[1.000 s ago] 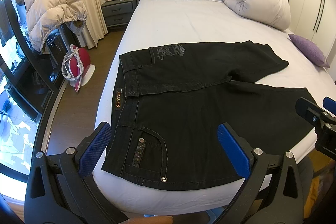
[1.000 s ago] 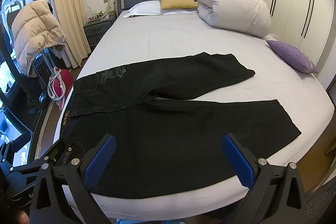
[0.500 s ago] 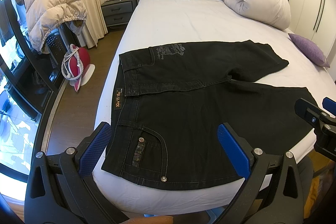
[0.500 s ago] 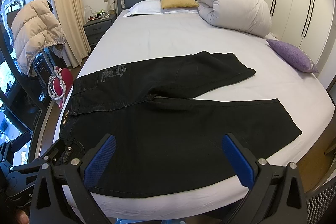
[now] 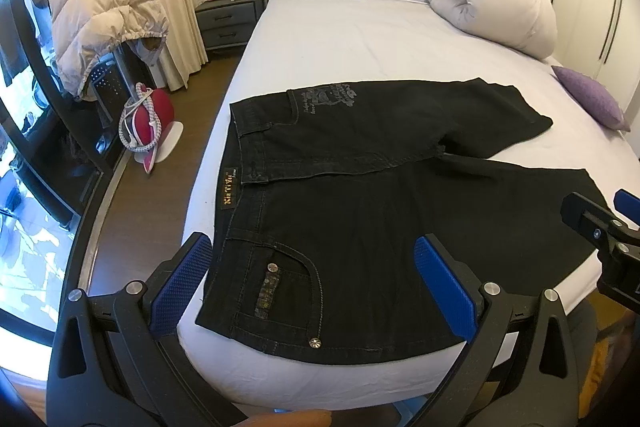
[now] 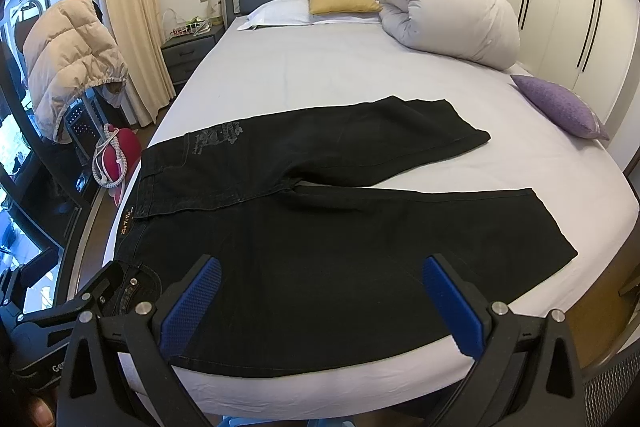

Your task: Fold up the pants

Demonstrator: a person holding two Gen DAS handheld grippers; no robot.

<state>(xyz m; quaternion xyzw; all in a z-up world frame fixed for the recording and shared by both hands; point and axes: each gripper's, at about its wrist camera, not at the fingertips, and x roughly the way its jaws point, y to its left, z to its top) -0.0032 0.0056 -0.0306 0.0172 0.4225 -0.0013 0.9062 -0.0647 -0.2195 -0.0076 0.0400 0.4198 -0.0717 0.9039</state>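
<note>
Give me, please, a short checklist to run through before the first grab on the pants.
1. Left gripper open: ok.
2. Right gripper open: ok.
3. Black pants spread flat on the bed, legs apart: ok.
4. Fingers free of cloth: ok, neither pair grips anything.
5. Purple cushion and rolled duvet off the pants: ok.
6. Near hem fully on the mattress: cannot tell.

Black pants (image 5: pixel 360 211) lay flat across the bed (image 5: pixel 360 43); the left tool (image 5: pixel 312 283) hovered wide open above the waistband end.
</note>
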